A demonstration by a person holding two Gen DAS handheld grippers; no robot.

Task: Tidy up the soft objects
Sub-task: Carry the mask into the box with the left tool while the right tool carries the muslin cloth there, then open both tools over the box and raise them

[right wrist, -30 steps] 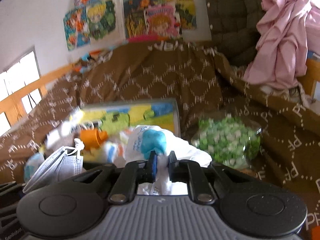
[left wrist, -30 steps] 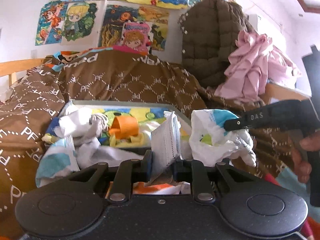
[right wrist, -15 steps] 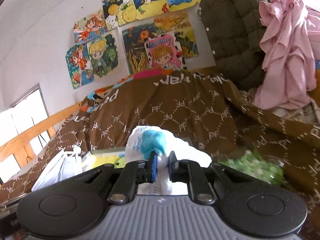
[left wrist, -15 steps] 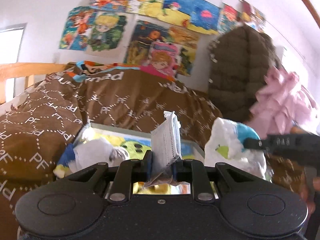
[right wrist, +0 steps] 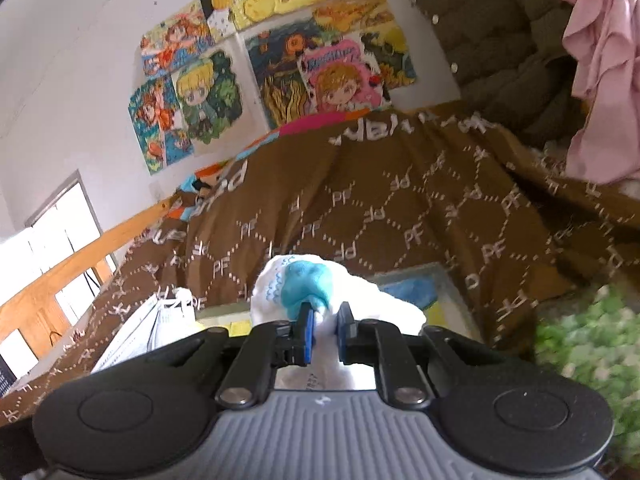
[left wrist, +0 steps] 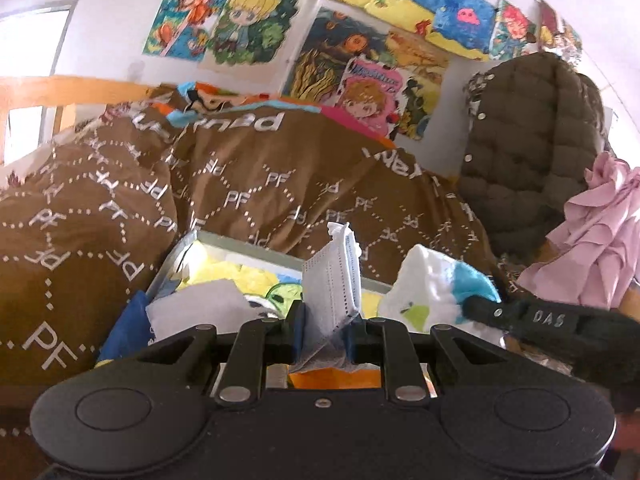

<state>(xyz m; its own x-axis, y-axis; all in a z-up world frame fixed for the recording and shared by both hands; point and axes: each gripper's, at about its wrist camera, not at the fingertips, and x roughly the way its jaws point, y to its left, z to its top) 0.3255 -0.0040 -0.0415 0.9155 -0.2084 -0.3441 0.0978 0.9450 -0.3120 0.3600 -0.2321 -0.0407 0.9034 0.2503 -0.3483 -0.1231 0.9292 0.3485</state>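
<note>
Left gripper [left wrist: 325,334] pinching face mask [left wrist: 334,284] low between fingers; right gripper [right wrist: 324,330] clamping sock [right wrist: 306,286] — both limp, light.

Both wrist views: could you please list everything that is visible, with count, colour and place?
Face mask: one, white, held upright in the left gripper.
Soft pouch: one, white with a teal patch, held in the right gripper.
Tray: one, grey rim, colourful inside, on the blanket, with soft items in it.
Blanket: one, brown with white PF print, over the bed.
Green and white bag: one, blurred, right edge of the right wrist view.
Quilted jacket: one, dark brown, hanging at the right.
Pink garment: one, beside the jacket.
Drawings: several, colourful, on the white wall.
Bed rail: one, wooden, at the left.
Left gripper: black, shut on the mask.
Right gripper: grey and black, shut on the pouch.
</note>
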